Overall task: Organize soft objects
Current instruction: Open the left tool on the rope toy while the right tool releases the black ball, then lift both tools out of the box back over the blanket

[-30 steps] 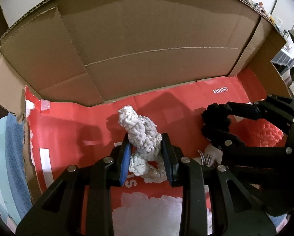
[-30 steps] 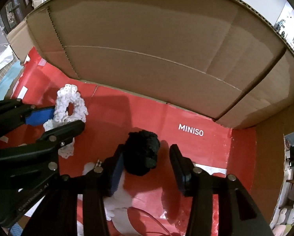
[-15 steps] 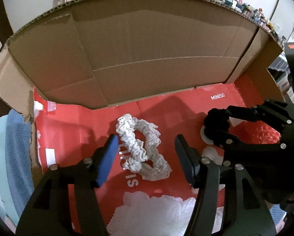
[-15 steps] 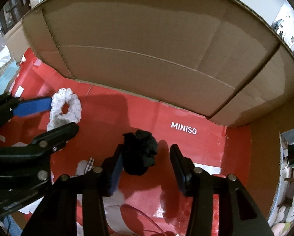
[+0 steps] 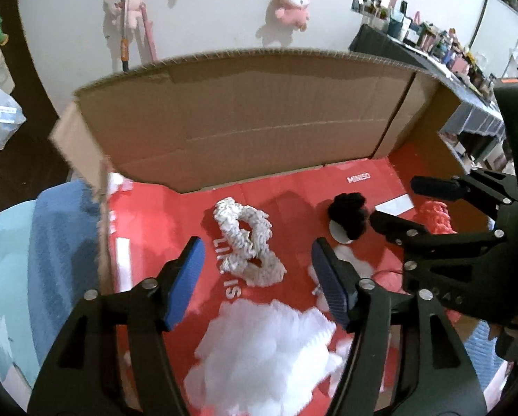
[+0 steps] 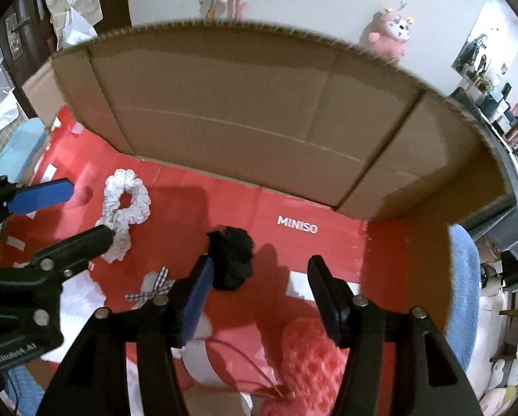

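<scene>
A white knitted scrunchie [image 5: 246, 241] lies on the red floor of a cardboard box [image 5: 245, 124]; it also shows in the right wrist view [image 6: 125, 204]. A black fluffy scrunchie [image 5: 349, 213] lies to its right, also in the right wrist view [image 6: 232, 258]. My left gripper [image 5: 255, 279] is open and empty, above and just behind the white scrunchie. My right gripper [image 6: 259, 286] is open and empty, with the black scrunchie just ahead of its left finger.
A white fluffy item [image 5: 259, 353] lies near the box's front. A pink-red knitted item [image 6: 309, 360] lies under my right gripper. A small checked bow [image 6: 153, 289] lies left of it. The box's tall brown back wall [image 6: 259, 118] stands ahead. Blue cloth [image 5: 40, 260] lies outside on the left.
My left gripper let go of the white scrunchie and opened wide. Both grippers have pulled back and up, leaving both scrunchies on the box floor.
</scene>
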`<state>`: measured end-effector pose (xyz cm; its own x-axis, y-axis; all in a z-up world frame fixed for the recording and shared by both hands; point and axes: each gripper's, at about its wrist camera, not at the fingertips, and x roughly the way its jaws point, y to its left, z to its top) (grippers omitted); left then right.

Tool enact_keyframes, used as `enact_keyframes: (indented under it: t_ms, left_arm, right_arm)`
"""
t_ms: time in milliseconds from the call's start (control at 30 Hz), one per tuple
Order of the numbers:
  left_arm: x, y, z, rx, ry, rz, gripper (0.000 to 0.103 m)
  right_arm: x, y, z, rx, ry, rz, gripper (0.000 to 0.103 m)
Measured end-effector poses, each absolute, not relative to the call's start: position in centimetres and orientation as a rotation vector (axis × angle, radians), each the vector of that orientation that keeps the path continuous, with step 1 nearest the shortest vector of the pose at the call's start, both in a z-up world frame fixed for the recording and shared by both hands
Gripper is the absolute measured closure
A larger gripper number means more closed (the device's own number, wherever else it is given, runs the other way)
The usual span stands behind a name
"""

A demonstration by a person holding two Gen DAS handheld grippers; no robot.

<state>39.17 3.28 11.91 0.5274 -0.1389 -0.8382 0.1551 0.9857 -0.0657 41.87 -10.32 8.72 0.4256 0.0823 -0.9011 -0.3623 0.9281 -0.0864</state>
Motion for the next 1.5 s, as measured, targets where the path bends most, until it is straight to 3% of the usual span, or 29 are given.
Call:
enact_keyframes:
  t_ms: [267, 400, 567, 1067, 1300, 1500]
  left_arm:
    - [34.2, 3.7, 15.6, 0.002, 0.87, -0.158, 0.032]
    - [31.3, 3.8, 17.4, -0.002, 0.816, -0.161, 0.032]
    - [27.4, 3.8, 19.0, -0.003, 0.741, -0.153, 0.026]
    - [15.9, 3.0, 18.9, -0.027, 0.503, -0.136, 0.016]
    - [11.5, 2.0, 16.9, 0.017, 0.411, -0.103, 0.015]
    - [9.5, 1.1, 13.6, 0.026, 0.441, -0.117, 0.015]
  right_arm:
    - [37.8, -12.4, 13.6, -0.209, 1.007, 0.277, 0.023]
    - [35.4, -13.9, 15.6, -0.173, 0.949, 0.282, 0.022]
    - [32.5, -16.0, 17.4, -0.143, 0.871, 0.305, 0.011]
    - [20.7, -21.1, 19.7, -0.018, 0.664, 0.336, 0.0]
    - [16.3, -21.3, 17.1, -0.01, 0.597, 0.337, 0.0]
    - [12.6, -21.2, 14.1, -0.029, 0.527, 0.28, 0.0]
